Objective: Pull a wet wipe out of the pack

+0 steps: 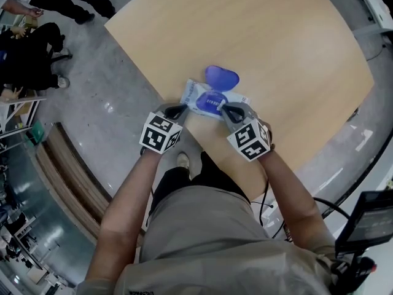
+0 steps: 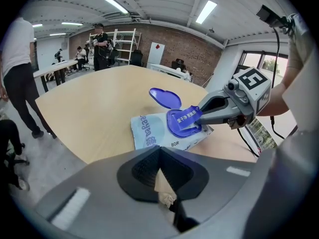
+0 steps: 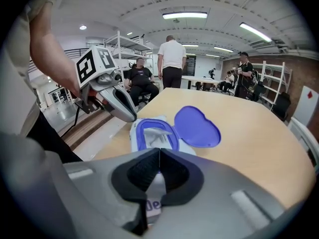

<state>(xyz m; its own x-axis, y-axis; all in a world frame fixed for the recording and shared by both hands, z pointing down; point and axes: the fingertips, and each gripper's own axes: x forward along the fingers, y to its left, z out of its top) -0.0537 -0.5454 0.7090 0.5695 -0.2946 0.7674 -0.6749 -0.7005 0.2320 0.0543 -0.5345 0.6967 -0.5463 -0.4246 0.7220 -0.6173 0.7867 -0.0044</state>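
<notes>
Wet-wipe pack (image 1: pixel 195 94) is laid flat on the desk (image 1: pixel 264 35), close to the near edge, with its blue heart-shaped lid (image 1: pixel 221 77) open on the far side. A white wipe (image 3: pixel 157 135) is seen bunched in the blue-rimmed opening. The left tool (image 1: pixel 178 110) is set against the pack's left end, its jaws pressed together at the tips. The right tool (image 1: pixel 225 108) is placed at the near rim of the opening, beside a blue printed label (image 2: pixel 187 117). Its jaws are likewise closed at the tips, and the pack's printed wrapper shows in the gap behind them. Whether the label or the wipe is nipped there cannot be told.
</notes>
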